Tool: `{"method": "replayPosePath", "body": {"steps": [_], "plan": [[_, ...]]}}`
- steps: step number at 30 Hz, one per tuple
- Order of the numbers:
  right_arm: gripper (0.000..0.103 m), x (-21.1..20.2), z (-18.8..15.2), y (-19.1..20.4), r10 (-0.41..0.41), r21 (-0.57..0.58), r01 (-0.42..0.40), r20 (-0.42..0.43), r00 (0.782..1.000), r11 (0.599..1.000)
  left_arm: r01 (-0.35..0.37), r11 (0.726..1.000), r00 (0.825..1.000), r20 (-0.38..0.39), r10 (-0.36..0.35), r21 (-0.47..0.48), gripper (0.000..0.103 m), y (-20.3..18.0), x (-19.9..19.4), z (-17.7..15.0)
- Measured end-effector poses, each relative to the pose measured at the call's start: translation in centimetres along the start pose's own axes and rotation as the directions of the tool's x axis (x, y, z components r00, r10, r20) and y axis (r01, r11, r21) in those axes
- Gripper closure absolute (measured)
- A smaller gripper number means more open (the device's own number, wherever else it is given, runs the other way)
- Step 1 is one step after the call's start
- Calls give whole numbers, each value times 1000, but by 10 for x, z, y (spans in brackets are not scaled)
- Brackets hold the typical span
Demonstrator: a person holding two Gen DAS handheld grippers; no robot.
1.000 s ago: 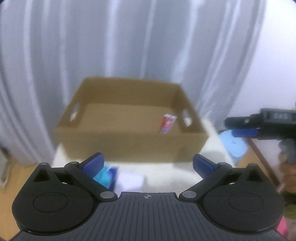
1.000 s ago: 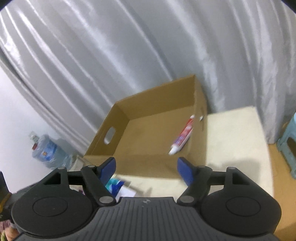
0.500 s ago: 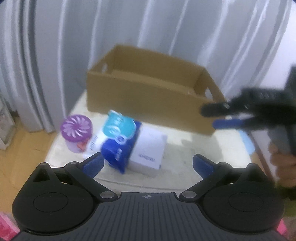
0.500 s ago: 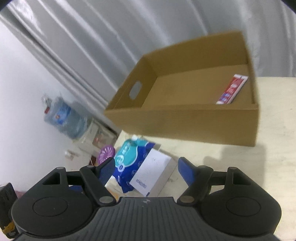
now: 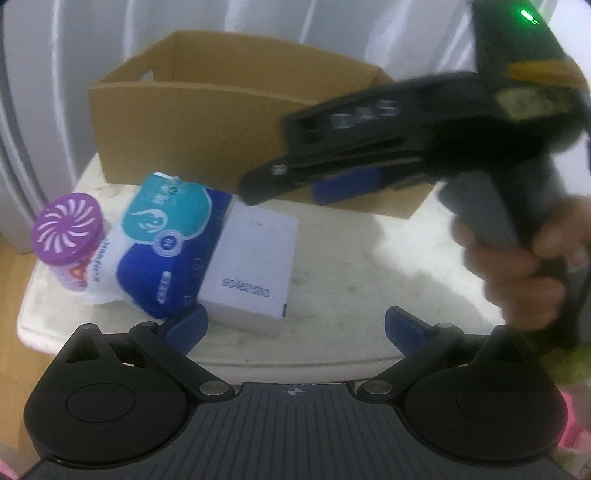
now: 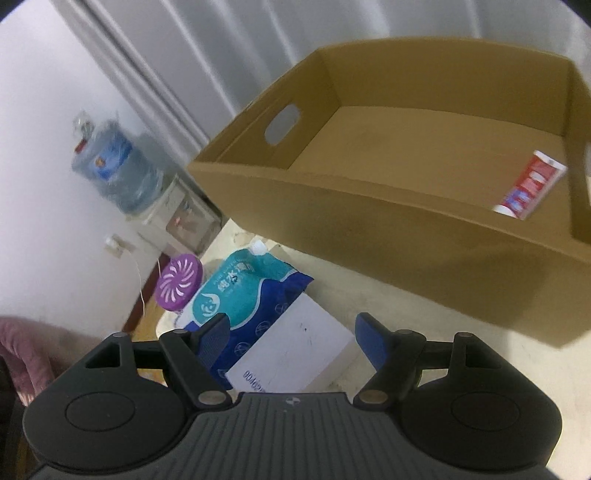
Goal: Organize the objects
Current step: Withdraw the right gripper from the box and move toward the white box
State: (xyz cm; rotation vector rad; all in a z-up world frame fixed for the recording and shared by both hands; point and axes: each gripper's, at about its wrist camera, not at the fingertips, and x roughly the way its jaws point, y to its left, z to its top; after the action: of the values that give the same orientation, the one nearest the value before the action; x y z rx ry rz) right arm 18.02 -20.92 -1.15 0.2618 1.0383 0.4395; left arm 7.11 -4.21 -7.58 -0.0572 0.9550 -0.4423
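Observation:
A white box (image 5: 255, 266) lies on the cream table (image 5: 369, 280), beside a blue and teal tissue pack (image 5: 159, 240) and a purple-lidded jar (image 5: 68, 234). Behind them stands an open cardboard box (image 5: 184, 125). In the right wrist view the cardboard box (image 6: 406, 221) holds a red toothpaste tube (image 6: 528, 190). My left gripper (image 5: 295, 325) is open and empty, just in front of the white box. My right gripper (image 6: 295, 336) is open and empty, directly above the white box (image 6: 291, 354) and tissue pack (image 6: 243, 295). The right gripper also shows in the left wrist view (image 5: 295, 184).
A large water bottle (image 6: 114, 166) and a low cabinet (image 6: 181, 221) stand on the floor left of the table. Grey curtains (image 5: 258, 22) hang behind the cardboard box. The purple-lidded jar (image 6: 179, 280) sits at the table's left edge.
Both grippers have tilted down and come closer to the table. My right gripper has swung left from over the cardboard box to above the white box and tissue pack.

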Motion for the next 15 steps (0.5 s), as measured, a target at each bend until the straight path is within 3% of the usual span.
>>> {"method": "replayPosePath", "body": {"steps": [10, 15], "plan": [[25, 24, 3, 2, 47, -64, -51, -68, 997, 997, 20, 1000, 999, -27, -20, -9, 2, 4, 13, -1], [27, 22, 0, 3, 124, -62, -132, -110, 986, 989, 19, 1000, 999, -31, -19, -18, 2, 4, 12, -6]]}}
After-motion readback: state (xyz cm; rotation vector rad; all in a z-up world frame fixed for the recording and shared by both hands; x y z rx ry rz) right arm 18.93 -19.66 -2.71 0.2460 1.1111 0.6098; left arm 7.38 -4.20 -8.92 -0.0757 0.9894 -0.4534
